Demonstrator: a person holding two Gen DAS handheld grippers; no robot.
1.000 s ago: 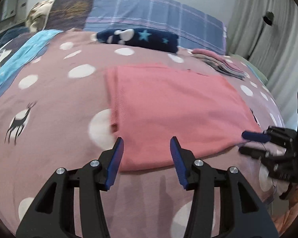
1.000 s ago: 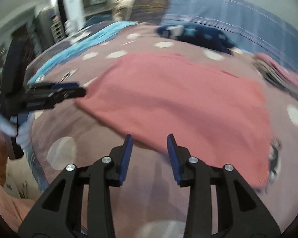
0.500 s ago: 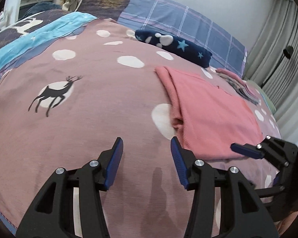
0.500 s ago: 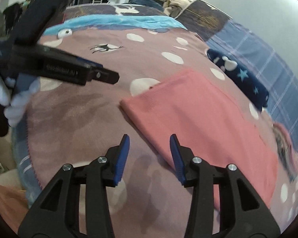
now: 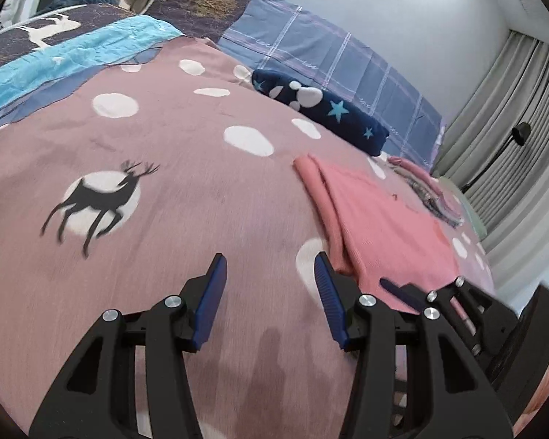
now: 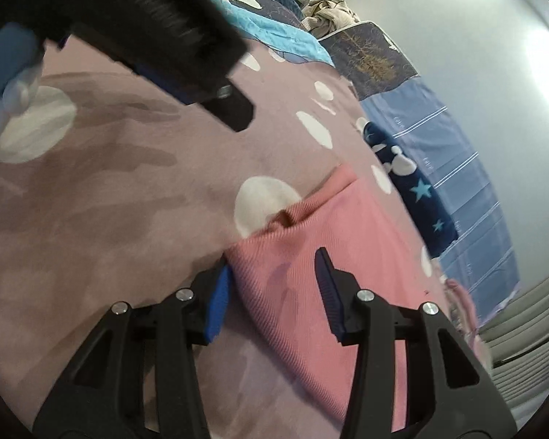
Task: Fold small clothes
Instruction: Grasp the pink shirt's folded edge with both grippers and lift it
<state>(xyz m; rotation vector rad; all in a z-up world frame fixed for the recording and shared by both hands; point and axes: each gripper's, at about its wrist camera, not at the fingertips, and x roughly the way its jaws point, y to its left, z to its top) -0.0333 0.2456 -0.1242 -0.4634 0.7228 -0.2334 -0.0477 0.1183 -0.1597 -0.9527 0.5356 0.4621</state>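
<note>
In the left wrist view, the left gripper (image 5: 267, 289) is hovering at lower centre over the mauve bedspread with white dots and a black deer print (image 5: 164, 190), its blue-padded fingers (image 5: 210, 300) spread wide and holding nothing. Further right in that frame, the pink ribbed knit garment (image 5: 384, 226) is lying flat on the bedspread at centre right, already doubled over: a folded edge with a narrow rolled strip is running along its left side. Its long axis is stretching from the lower centre of the frame up toward the upper right, with the far end pointing at the navy star-patterned plush bundle (image 5: 322, 109) and the small stack of folded pinkish clothes (image 5: 424, 186) beyond it. At lower right, the right gripper (image 5: 402, 292) is reaching over the garment's near edge. In the right wrist view, the same gripper (image 6: 271, 285) is sitting at lower centre with its fingers (image 6: 217, 296) spread apart, straddling the near corner of the garment (image 6: 329, 248) without pinching it, while the left gripper's black body is looming blurred at upper left. Judging from this, at least one fold is done; another fold, probably crosswise, is still waiting, and then moving it to the stack.
</note>
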